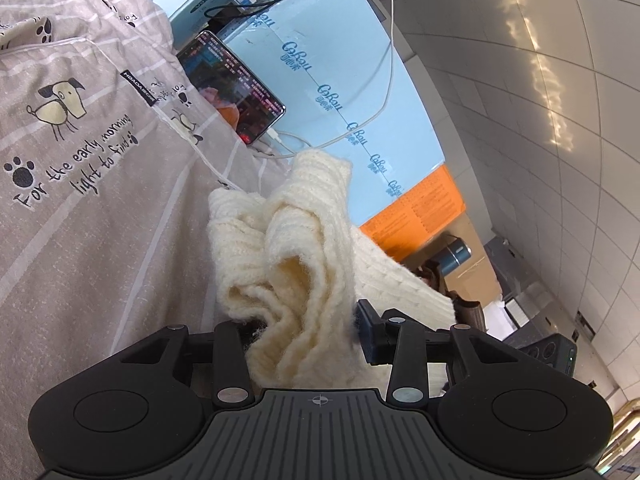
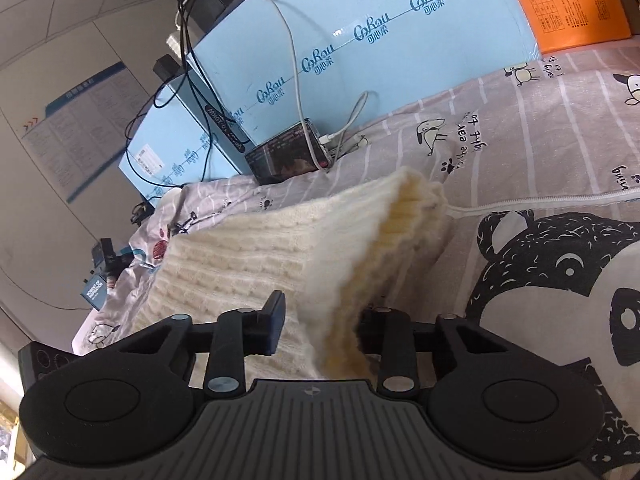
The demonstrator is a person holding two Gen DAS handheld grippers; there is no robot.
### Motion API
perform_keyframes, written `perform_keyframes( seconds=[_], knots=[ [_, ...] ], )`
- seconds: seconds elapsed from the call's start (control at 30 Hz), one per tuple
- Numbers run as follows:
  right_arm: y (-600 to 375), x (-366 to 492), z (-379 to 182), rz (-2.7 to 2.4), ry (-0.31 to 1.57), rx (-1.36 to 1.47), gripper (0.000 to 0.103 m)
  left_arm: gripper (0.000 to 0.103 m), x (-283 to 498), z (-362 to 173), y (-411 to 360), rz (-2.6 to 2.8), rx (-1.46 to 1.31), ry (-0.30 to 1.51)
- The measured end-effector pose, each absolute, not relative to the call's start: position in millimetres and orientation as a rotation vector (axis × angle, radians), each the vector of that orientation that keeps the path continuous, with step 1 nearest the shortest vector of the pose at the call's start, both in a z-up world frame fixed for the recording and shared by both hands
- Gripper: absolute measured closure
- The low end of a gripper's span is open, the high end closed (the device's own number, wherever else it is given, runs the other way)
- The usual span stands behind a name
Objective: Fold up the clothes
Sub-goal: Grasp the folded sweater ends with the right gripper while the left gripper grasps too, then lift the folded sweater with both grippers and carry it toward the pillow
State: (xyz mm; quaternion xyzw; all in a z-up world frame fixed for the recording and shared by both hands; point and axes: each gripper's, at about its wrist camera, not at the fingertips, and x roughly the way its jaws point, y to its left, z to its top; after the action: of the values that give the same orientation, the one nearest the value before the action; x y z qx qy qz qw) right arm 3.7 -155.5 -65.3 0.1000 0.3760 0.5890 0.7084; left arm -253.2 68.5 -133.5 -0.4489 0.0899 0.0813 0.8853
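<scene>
I see the bed sheet (image 2: 540, 152) ending against blue cartons (image 2: 380, 40) at its far edge, where one phone (image 2: 290, 154) leans with a white cable (image 2: 296, 76) plugged in; bare sheet lies open on the panda-print side. One cream knitted sweater (image 2: 256, 248) is bunched up over the sheet. My left hand-held gripper (image 1: 304, 332) is clamped on a thick fold of it, and my right hand-held gripper (image 2: 320, 328) pinches its ribbed edge, jaws narrow.
</scene>
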Motion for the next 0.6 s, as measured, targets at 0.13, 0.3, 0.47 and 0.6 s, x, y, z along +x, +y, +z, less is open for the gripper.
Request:
perform_keyframes(
  seconds=[0.13,0.3,0.47,0.6],
  knots=[
    [-161,-14,-56,1.339,0.806,0.231,0.082,0.068,-267,-129,69,0.123,-0.969,0.116],
    [-135,-40,-45,1.413,0.832,0.26,0.082,0.068,-303,-114,78,0.19,-0.931,0.029],
    [-88,-70,-28,1.492,0.825,0.276,0.082,0.068,-350,-92,101,0.308,-0.845,-0.085],
    [-32,-99,-14,1.55,0.782,0.248,0.082,0.068,-381,-75,124,0.413,-0.764,-0.143]
  ],
)
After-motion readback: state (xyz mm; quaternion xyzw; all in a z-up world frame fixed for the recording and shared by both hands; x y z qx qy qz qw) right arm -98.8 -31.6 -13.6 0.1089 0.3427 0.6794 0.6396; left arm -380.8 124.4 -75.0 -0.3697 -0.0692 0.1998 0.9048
